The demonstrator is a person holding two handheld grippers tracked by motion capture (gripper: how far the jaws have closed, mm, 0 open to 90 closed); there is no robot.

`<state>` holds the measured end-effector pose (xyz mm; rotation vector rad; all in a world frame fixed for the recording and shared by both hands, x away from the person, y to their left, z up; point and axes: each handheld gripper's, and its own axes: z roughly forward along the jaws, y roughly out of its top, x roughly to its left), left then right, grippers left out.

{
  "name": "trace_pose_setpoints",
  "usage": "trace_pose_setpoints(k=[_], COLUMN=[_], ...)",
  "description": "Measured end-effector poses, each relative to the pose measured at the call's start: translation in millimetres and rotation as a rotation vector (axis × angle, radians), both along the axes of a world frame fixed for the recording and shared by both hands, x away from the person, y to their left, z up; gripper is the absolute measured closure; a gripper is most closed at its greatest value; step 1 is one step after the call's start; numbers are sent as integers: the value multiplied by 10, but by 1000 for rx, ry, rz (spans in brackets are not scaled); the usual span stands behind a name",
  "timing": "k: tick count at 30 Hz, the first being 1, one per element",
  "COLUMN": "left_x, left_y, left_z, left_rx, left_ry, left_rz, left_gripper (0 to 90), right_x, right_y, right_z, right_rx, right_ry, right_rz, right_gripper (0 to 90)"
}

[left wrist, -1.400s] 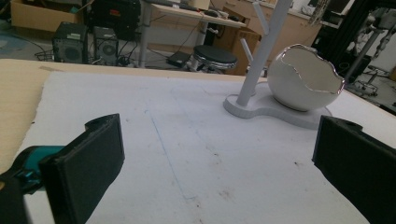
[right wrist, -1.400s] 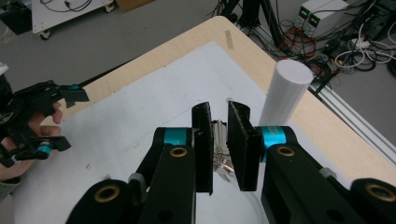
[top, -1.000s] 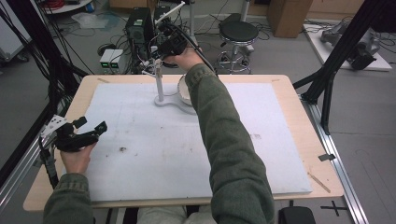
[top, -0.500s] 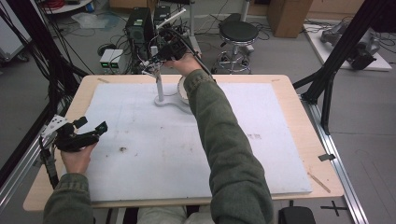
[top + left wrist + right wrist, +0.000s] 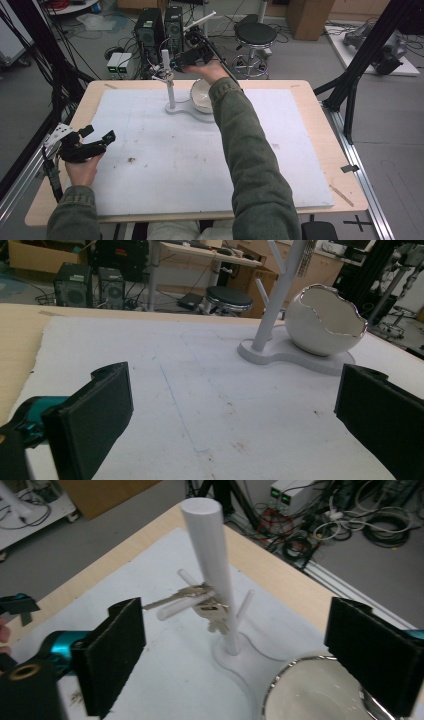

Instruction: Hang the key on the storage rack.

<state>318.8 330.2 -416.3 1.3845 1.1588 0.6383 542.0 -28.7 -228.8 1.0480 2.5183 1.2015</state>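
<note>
The right gripper (image 5: 235,655), jaws spread wide and empty, hovers upper centre, with the keys (image 5: 200,602) hanging on the white stand (image 5: 212,570) just ahead.

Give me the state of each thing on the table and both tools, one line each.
Left tool: open, holding nothing, low over the mat's left edge.
Right tool: open, holding nothing, raised beside the white stand's post.
White stand: upright on its base.
Keys: hanging from one of the stand's pegs.
Egg-shaped bowl: sitting on the stand's base, opening up, inside looks empty.
Mat: flat, lightly stained.
</note>
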Motion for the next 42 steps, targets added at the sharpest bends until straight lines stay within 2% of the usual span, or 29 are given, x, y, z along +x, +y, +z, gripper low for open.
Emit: trace_pose_setpoints(k=[3,4,14,17,20,26,31,34,38,42], left_x=[0,2,10,11,11,14,13,12,11,3], left_y=[0,-3,-12,-15,-19,-23,-26,-27,-28,-27], left_z=[0,-2,-9,-9,-10,-13,-11,-11,-10,-4], left_rx=[-1,-2,7,9,10,10,9,7,10,11], left_ry=[-1,-1,3,6,8,13,12,11,12,14], left_rz=[0,2,-2,-3,-5,-7,-8,-9,-11,-10], left_gripper=[26,26,25,26,26,25,26,26,26,26], right_x=[-23,-43,-126,-148,-189,-280,-330,-381,-413,-456], right_y=[-50,-114,-409,-457,-522,-616,-698,-795,-868,-1011], right_z=[6,9,-35,-57,-99,-119,-143,-143,-154,-193], right_rx=[-7,4,0,7,-11,-8,-8,23,25,52], right_ry=[-21,-30,-42,-37,-28,-45,-37,-41,-43,-53], right_rz=[-27,-35,-62,-56,-58,-61,-60,-71,-82,-96], right_gripper=[5,6,6,6,6,6,6,6,6,6])
